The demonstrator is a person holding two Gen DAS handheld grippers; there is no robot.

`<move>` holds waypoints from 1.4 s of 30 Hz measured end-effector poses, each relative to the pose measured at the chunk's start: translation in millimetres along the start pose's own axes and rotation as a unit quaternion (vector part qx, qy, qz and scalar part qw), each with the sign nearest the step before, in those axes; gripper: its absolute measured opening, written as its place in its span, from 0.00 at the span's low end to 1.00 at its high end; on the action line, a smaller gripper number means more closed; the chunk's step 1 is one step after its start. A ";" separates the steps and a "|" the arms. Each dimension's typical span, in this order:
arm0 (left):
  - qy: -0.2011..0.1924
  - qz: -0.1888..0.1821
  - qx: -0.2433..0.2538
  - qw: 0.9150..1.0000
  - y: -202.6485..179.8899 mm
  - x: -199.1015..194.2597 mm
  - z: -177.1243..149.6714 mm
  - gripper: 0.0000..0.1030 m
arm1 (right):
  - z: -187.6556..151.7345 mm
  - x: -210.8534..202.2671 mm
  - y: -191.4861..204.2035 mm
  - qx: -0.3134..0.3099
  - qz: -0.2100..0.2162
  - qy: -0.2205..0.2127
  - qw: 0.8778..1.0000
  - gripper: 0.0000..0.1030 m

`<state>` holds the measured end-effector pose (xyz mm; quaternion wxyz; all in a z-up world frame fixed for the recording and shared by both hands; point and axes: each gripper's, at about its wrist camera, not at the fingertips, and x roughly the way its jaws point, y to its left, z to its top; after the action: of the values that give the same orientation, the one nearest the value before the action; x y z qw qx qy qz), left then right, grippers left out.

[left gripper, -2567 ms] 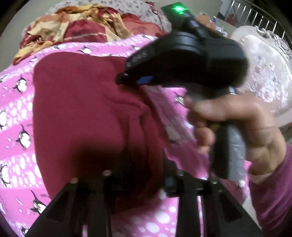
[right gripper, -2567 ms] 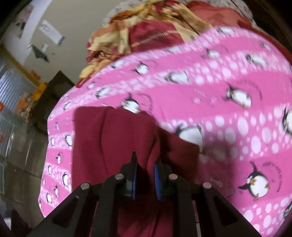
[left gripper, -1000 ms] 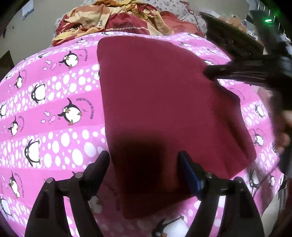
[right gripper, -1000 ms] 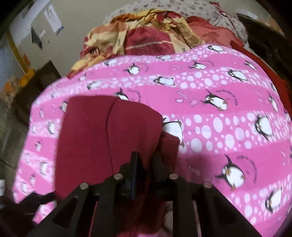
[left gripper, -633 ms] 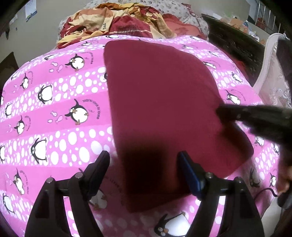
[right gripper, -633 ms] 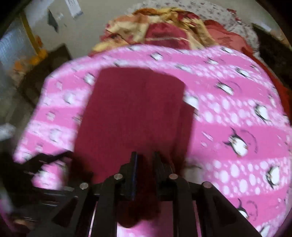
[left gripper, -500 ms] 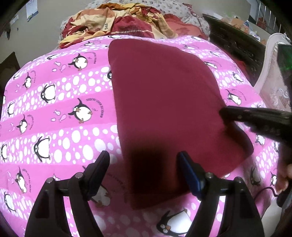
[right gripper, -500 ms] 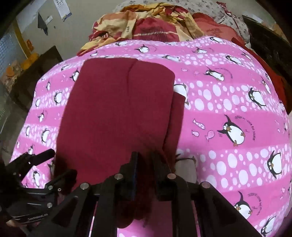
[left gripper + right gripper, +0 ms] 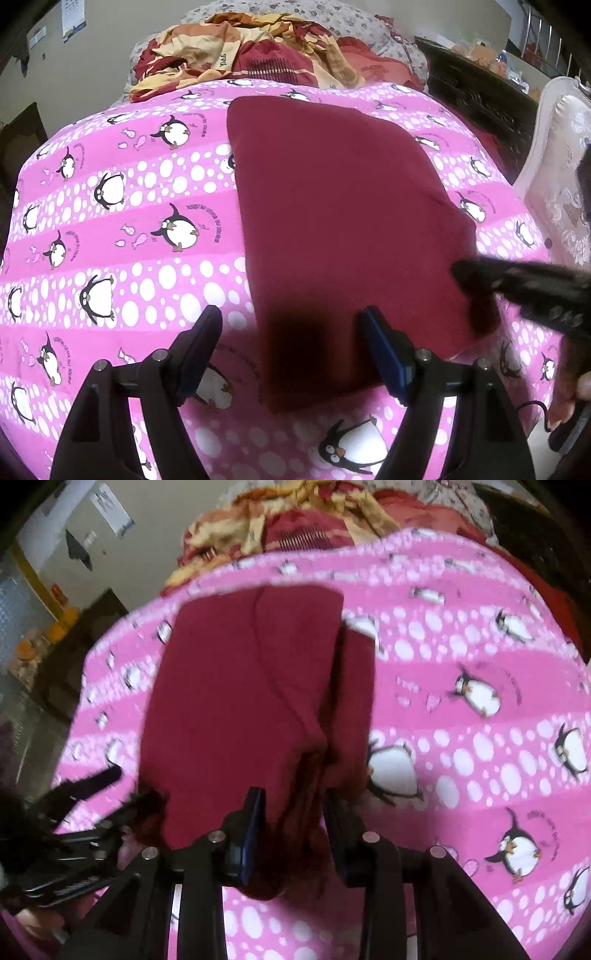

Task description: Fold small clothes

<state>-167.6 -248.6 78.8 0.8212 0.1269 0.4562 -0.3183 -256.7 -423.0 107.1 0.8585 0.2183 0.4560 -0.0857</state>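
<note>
Bedding first: pink penguin-print blanket (image 9: 122, 258) covers the work surface, with a heap of patterned red and yellow bedclothes (image 9: 243, 55) at its far edge. Maroon garment (image 9: 332, 206) lies folded into a flat panel on the blanket, running from far to near, centre-right in the left wrist view. A narrower folded layer shows along its right edge in the right wrist view.

Left gripper (image 9: 291, 354) hovers over the near edge of the garment with jaws spread wide and nothing between them. Right gripper (image 9: 291, 830) sits at the garment's near right corner; its jaws stand partly apart with bunched cloth between them, and whether they pinch that cloth cannot be told from these views.

Step in hand, by judgement: a lengthwise fold is laid down and the corner grip is at the point of release or adjustment. The next move probably calls for both grippers to take the near edge and carry it toward the far edge, keeping the stacked layers aligned so the loose right strip does not slip out
</note>
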 end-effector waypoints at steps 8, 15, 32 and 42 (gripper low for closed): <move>-0.007 0.001 -0.022 1.000 5.7 -3.5 7.1 0.75 | 31.4 -0.3 -2.3 0.026 -0.018 -0.054 0.998 0.46; -0.001 0.008 -0.023 1.000 9.2 1.2 7.7 0.75 | 30.9 30.4 -21.5 0.061 -0.038 -0.017 0.997 0.49; 0.009 -0.001 -0.022 1.000 8.2 22.1 25.5 0.76 | 38.5 34.7 -25.6 0.054 -0.002 -0.020 0.998 0.76; 0.019 -0.079 -0.075 0.994 30.3 52.0 49.2 0.83 | 47.7 60.6 -46.4 0.067 0.063 -0.010 0.996 0.83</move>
<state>-95.6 -271.1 60.3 0.7921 0.0343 0.5028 -0.3443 -202.7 -482.8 66.9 0.8500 0.3031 0.4260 -0.0639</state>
